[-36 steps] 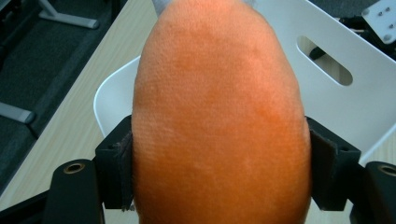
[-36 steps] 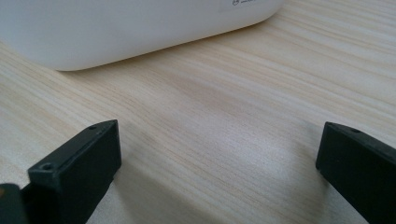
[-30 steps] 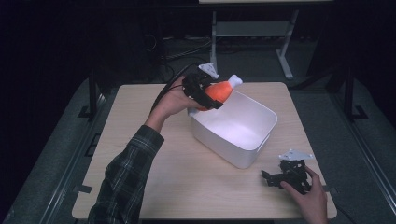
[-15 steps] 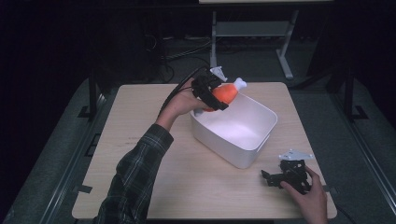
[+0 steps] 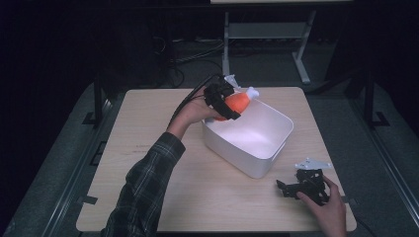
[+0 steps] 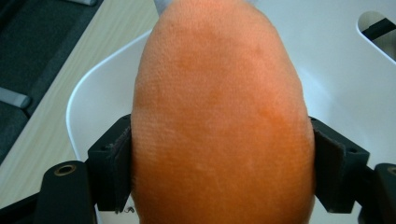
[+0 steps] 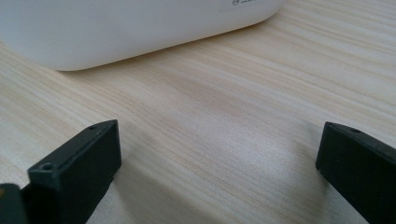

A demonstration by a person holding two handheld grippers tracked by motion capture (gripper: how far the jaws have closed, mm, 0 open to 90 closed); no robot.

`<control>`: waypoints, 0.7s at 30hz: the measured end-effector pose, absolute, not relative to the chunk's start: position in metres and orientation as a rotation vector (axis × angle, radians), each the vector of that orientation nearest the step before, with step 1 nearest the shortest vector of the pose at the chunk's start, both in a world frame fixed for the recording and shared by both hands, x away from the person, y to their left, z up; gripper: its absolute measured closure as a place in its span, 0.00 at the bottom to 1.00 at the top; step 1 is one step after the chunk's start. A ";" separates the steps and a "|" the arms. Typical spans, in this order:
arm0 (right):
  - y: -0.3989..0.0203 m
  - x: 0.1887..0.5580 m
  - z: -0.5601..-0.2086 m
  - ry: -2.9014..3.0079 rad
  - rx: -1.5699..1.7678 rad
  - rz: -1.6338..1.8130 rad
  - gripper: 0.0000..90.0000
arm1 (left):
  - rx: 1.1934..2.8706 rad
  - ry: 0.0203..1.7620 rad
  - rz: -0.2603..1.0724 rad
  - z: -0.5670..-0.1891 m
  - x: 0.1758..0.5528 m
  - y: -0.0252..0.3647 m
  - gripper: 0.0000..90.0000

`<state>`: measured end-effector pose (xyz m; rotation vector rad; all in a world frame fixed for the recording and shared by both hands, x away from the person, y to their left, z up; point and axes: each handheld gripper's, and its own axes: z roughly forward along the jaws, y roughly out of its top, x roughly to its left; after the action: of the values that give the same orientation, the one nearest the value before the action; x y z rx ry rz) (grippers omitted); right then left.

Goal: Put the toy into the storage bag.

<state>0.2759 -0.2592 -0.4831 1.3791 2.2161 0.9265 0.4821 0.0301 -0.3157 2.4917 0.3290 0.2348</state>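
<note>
An orange plush toy (image 5: 236, 102) with a white tip is held over the far left corner of the white bin (image 5: 276, 148). My left gripper (image 5: 228, 104) is shut on it; in the left gripper view the orange plush toy (image 6: 219, 116) bulges between both black pads, above the white bin's inside (image 6: 341, 79). My right gripper (image 5: 285, 187) rests on the table (image 5: 148, 163) near the front right corner, open, with bare wood between its jaws. In the right gripper view my right gripper (image 7: 217, 163) faces the white bin's outer wall (image 7: 121, 28).
The white bin sits at an angle in the middle right of the wooden table. Dark floor, cables and a metal stand leg (image 5: 299, 64) lie beyond the far edge. The table's left half is bare wood.
My left gripper has carried the orange toy to the right and slightly down, from beside the bin's far left corner to above its rim. The right gripper has stayed put.
</note>
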 end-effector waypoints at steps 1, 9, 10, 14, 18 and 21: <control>-0.259 0.276 -0.483 2.216 1.378 0.927 0.00 | 2.489 0.334 0.234 -0.317 0.482 0.030 0.23; -0.259 0.276 -0.483 2.216 1.374 0.927 0.00 | 2.490 0.359 0.229 -0.319 0.484 0.030 0.20; -0.259 0.276 -0.483 2.216 1.374 0.927 0.00 | 2.490 0.361 0.232 -0.319 0.484 0.030 0.20; -0.259 0.276 -0.483 2.217 1.377 0.927 0.00 | 2.502 0.374 0.232 -0.321 0.485 0.030 0.16; -0.259 0.276 -0.483 2.216 1.377 0.927 0.00 | 2.488 0.384 0.235 -0.319 0.487 0.033 0.15; -0.259 0.276 -0.483 2.216 1.374 0.927 0.00 | 2.475 0.390 0.232 -0.317 0.485 0.034 0.15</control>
<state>0.2761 -0.2593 -0.4832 1.3743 2.2162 0.9272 0.4853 0.0344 -0.3168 2.4750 0.3897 0.2322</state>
